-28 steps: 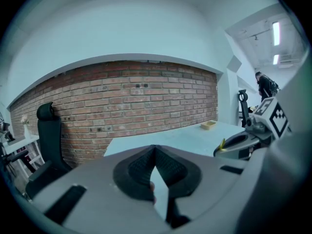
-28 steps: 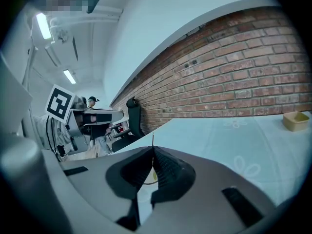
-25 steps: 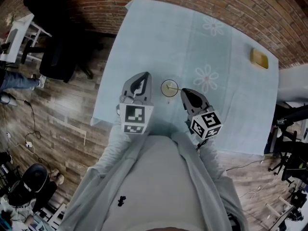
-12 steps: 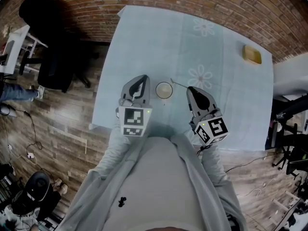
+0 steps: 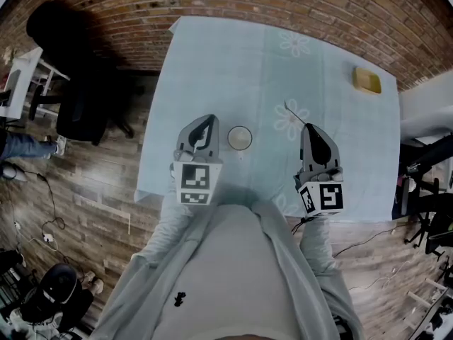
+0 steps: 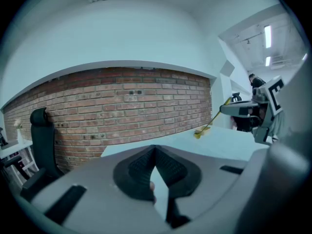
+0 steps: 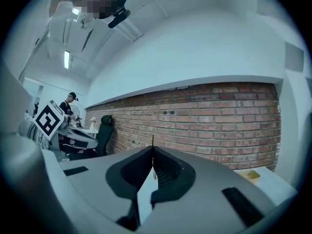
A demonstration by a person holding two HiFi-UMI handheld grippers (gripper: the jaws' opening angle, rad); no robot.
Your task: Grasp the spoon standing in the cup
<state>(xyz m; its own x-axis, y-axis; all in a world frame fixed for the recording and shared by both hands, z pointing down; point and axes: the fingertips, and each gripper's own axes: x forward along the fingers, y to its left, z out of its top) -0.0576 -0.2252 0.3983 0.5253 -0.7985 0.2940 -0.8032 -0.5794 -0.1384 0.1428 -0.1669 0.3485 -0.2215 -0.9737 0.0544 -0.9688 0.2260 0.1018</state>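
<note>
A pale round cup (image 5: 240, 138) stands on the light blue tablecloth (image 5: 233, 55) near the table's front edge, with nothing standing in it. My right gripper (image 5: 307, 126) is shut on the spoon (image 5: 294, 112), held well to the right of the cup. The thin handle sticks out past the jaw tips toward the far left. In the right gripper view the spoon (image 7: 152, 140) shows as a thin rod rising from the closed jaws of that gripper (image 7: 152, 149). My left gripper (image 5: 208, 117) sits just left of the cup, shut and empty (image 6: 155, 148).
A small yellow dish (image 5: 367, 81) lies at the table's far right corner. A black office chair (image 5: 78, 98) stands on the wooden floor to the left, and a brick wall runs behind the table. Daisy prints mark the cloth.
My right gripper has moved right and away from the cup, taking the spoon out of it. The left gripper has stayed beside the cup.
</note>
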